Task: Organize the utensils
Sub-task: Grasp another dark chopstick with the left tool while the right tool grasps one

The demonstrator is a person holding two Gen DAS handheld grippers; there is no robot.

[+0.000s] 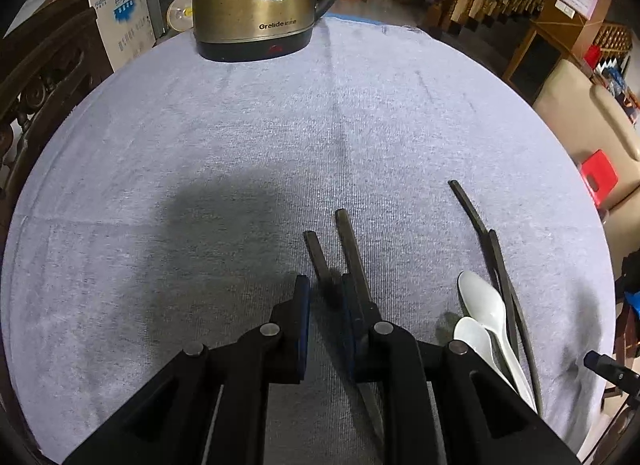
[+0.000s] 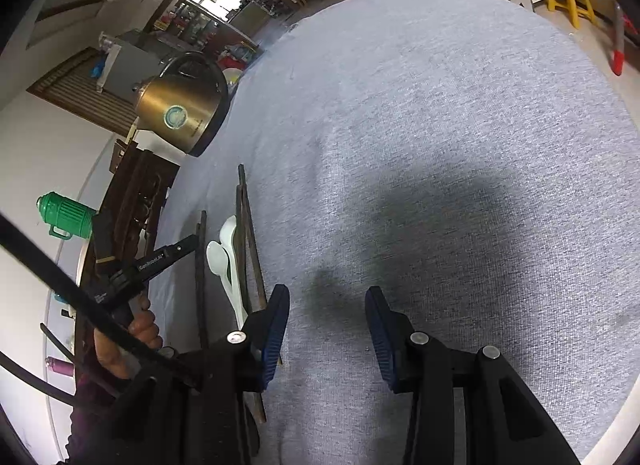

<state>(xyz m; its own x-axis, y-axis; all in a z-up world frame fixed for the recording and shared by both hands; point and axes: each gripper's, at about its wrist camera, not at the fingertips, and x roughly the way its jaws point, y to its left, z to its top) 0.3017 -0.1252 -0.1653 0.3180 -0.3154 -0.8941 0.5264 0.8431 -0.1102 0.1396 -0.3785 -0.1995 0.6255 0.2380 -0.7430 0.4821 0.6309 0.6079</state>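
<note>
Several dark chopsticks and two white spoons lie on a grey cloth-covered table (image 1: 280,137). In the left wrist view my left gripper (image 1: 326,305) is open just above the cloth. One chopstick (image 1: 316,255) lies between its fingers and another (image 1: 352,249) runs under its right finger. Two more chopsticks (image 1: 500,265) and the white spoons (image 1: 482,305) lie to the right. In the right wrist view my right gripper (image 2: 327,317) is open and empty over bare cloth (image 2: 440,125). The spoons (image 2: 224,253) and chopsticks (image 2: 246,237) lie to its left.
A brass electric kettle (image 1: 256,1) stands at the far edge of the table; it also shows in the right wrist view (image 2: 180,109). A dark wooden chair (image 1: 44,77) stands at the left. A beige sofa (image 1: 580,125) is off the right edge.
</note>
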